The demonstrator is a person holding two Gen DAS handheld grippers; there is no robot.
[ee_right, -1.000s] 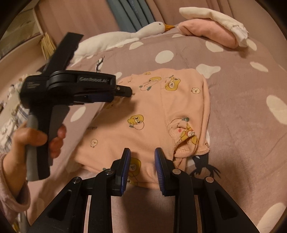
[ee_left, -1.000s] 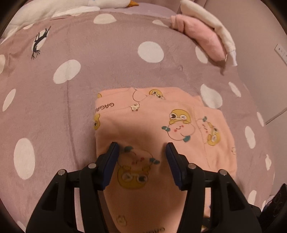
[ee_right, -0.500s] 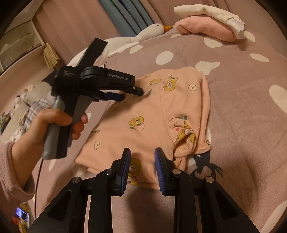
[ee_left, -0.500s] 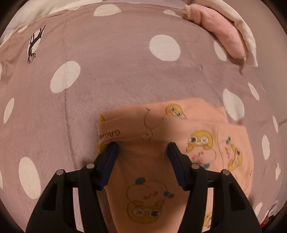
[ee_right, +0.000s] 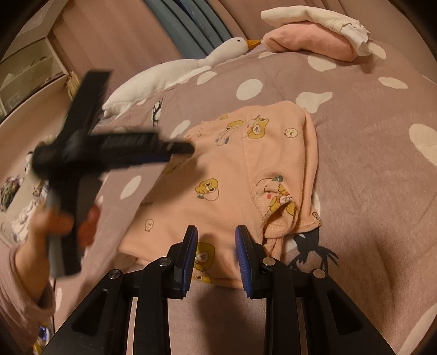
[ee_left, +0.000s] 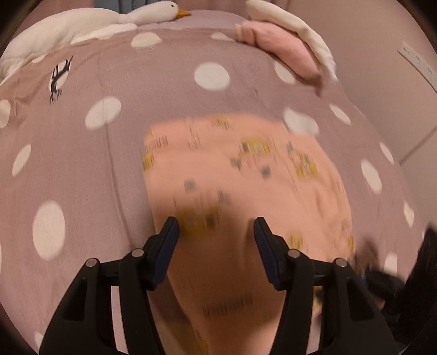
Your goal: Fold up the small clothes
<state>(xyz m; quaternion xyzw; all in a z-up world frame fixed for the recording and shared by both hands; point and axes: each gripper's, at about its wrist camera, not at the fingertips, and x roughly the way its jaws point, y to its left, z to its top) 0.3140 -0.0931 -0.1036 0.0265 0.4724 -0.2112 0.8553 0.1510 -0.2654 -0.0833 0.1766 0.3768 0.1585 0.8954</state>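
Note:
A small peach garment (ee_left: 245, 177) printed with yellow cartoon figures lies folded on the polka-dot bedspread (ee_left: 136, 109). My left gripper (ee_left: 215, 224) hovers over its near part, blurred by motion. Its jaws are closing a little, with only air between them above the cloth. In the right wrist view the same garment (ee_right: 232, 169) lies flat with a bunched cuff at its near right corner. The left gripper (ee_right: 185, 148), held by a hand (ee_right: 54, 221), sits above the garment's left side. My right gripper (ee_right: 217, 232) is poised at the near hem, fingers apart, gripping nothing.
A white plush goose (ee_right: 177, 71) lies along the bed's far side. A pink folded stack (ee_right: 308, 41) topped by a white cloth (ee_right: 314, 16) sits at the far right. A shelf unit (ee_right: 27, 68) stands beyond the bed on the left.
The left gripper swept forward to the garment's far edge, then drew back toward its near part; it is now blurred. The right gripper stayed put.

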